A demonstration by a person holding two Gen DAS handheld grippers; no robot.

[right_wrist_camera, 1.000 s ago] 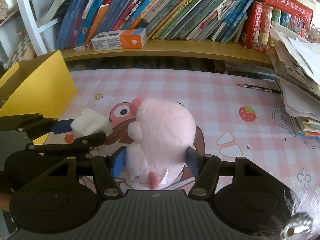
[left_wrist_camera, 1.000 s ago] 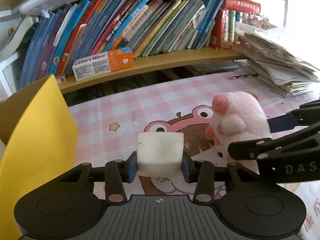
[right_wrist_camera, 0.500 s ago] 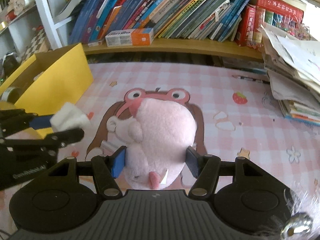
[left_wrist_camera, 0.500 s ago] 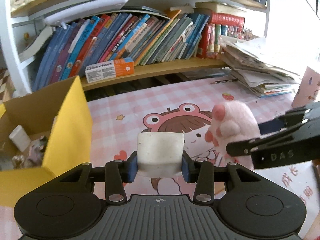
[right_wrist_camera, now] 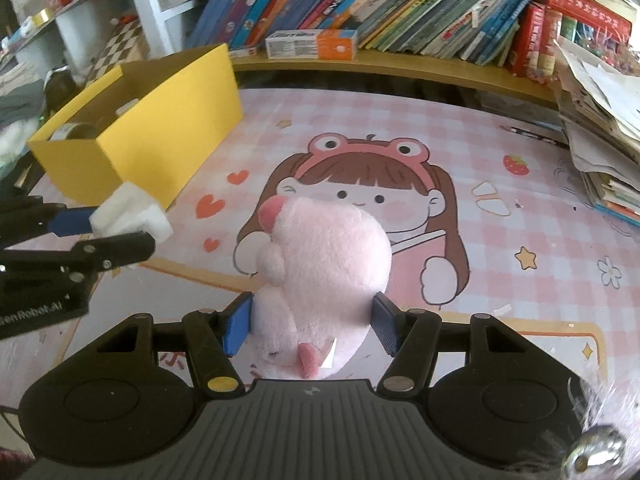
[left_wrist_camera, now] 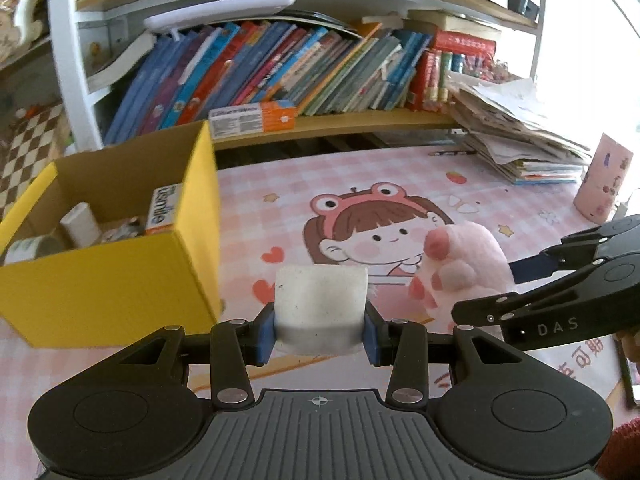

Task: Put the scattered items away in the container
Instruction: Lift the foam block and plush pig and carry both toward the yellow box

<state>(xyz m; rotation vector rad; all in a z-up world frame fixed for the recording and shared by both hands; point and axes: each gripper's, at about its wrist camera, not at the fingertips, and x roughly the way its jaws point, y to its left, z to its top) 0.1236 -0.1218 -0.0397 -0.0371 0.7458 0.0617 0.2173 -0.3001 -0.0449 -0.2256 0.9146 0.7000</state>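
Both grippers drawn back, yellow cardboard box (left_wrist_camera: 120, 280) now open-topped (half-filled), left hand-held gripper (left_wrist_camera: 320, 330) clamping white foam block (left_wrist_camera: 321, 302), right (right_wrist_camera: 312, 326) squeezing fuzzy pink plush (right_wrist_camera: 328, 256)

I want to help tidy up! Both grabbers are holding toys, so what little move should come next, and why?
Probably carry the white block in the left gripper over the yellow box. It is clamped, the box sits open just beside it, and the right gripper holds the pink plush farther away.

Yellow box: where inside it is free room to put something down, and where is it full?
In the yellow box, bare cardboard floor shows toward the far wall, behind the white tube and left of the upright toothpaste carton. The near left corner is crowded: tape roll, tube and small items.
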